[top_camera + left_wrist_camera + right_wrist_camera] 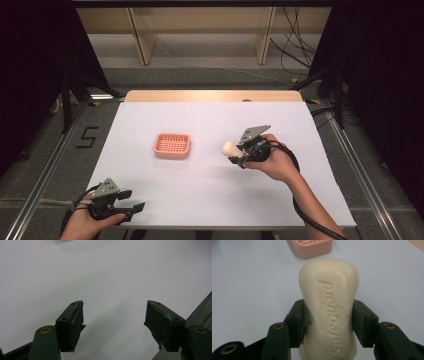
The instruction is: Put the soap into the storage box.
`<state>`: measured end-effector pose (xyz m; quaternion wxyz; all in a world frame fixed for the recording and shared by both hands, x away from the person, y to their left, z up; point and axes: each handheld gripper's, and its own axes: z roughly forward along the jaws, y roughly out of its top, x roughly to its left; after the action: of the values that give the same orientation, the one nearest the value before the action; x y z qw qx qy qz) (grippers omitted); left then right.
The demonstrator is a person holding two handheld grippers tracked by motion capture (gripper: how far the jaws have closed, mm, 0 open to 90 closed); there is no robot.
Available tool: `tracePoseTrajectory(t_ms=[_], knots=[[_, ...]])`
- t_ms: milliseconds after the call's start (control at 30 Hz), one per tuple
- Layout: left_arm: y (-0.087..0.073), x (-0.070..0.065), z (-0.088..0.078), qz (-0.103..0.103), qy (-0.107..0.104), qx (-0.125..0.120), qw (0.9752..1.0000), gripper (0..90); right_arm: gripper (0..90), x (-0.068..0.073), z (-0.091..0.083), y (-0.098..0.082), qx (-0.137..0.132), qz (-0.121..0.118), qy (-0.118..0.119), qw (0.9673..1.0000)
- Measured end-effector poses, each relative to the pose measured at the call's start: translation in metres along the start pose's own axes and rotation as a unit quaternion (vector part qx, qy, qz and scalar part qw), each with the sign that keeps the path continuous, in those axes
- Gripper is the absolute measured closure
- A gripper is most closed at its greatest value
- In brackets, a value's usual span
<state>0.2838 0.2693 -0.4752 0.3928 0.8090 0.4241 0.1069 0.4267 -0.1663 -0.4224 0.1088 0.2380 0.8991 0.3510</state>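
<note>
A cream bar of soap [329, 307] with embossed lettering is clamped between the jaws of my right gripper [328, 322]. In the high view the soap [230, 148] sticks out to the left of the right gripper [239, 152], held above the white sheet right of centre. A pink soap dish [172, 145] with a slotted floor sits left of it on the sheet; its near wall [312, 250] shows beyond the soap. My left gripper [131, 200] rests near the front left edge, jaws apart, with nothing between its fingertips [113, 322].
A white sheet [210, 185] covers the table; a strip of bare wood [215, 95] shows along the far edge. Black curtains hang at both sides. Wooden frame legs and loose cables stand on the floor behind the table.
</note>
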Motion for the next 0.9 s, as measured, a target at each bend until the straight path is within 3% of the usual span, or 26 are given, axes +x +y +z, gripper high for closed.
tracePoseTrajectory(t_ms=[367,633,767,867,900], knots=[[0.0,0.001,-0.002,0.005,0.001,0.004,1.0,30.7,50.4,0.002,0.005,0.008,-0.009,-0.007,0.001,0.9999],[-0.001,0.0,-0.002,-0.004,0.003,-0.004,1.0,30.7,50.4,0.005,0.009,0.011,-0.006,-0.008,0.004,0.9999],[-0.002,0.001,-0.003,0.002,0.004,0.003,1.0,30.7,50.4,0.003,0.012,0.014,-0.012,-0.023,0.009,0.9996],[-0.003,0.0,-0.003,-0.009,0.009,0.0,0.9999,30.7,50.4,0.004,0.012,0.016,-0.009,-0.015,0.003,0.9998],[-0.003,0.0,-0.003,-0.01,0.009,-0.001,0.9999,30.7,50.4,0.003,0.013,0.017,-0.012,-0.024,0.005,0.9996]])
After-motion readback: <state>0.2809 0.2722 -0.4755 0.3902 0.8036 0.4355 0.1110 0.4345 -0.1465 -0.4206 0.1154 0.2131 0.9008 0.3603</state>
